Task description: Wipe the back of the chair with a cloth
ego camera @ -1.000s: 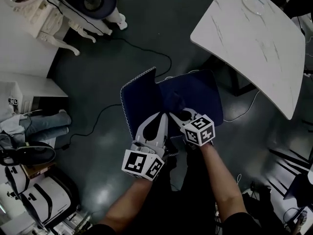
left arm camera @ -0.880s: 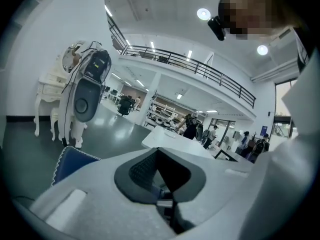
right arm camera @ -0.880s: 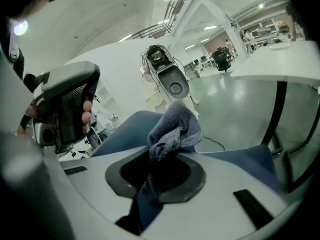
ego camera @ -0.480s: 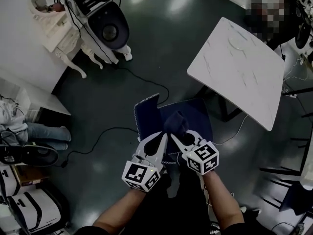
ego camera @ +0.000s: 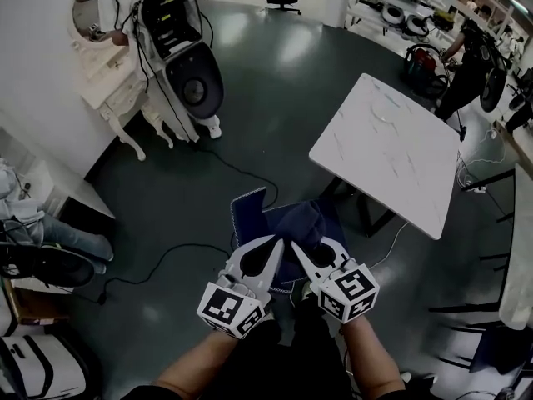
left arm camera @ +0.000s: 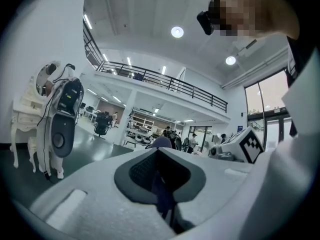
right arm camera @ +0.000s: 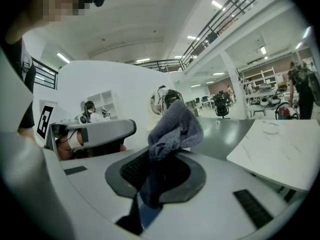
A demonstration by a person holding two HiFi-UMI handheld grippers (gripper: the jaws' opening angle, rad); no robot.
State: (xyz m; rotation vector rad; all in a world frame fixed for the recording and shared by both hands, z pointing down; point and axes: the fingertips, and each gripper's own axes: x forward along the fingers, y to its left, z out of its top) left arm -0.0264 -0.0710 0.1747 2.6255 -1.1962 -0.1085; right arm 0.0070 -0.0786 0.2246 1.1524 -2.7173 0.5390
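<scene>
Both grippers are clamped on the cloth [ego camera: 291, 223]. The left gripper [ego camera: 262, 252] pinches a thin fold between closed jaws. The right gripper [ego camera: 315, 250] bites a thicker bunch that puffs up above its pads. The cloth hangs over the floor, just beside the table's [ego camera: 391, 157] near corner. Wiping seems not yet begun: no chair back shows near it, so the next move likely means carrying it there and pressing it flat. The cloth is dark blue, soft and nappy, with a pale scalloped hem. The table is a hard, white, marbled slab.
</scene>
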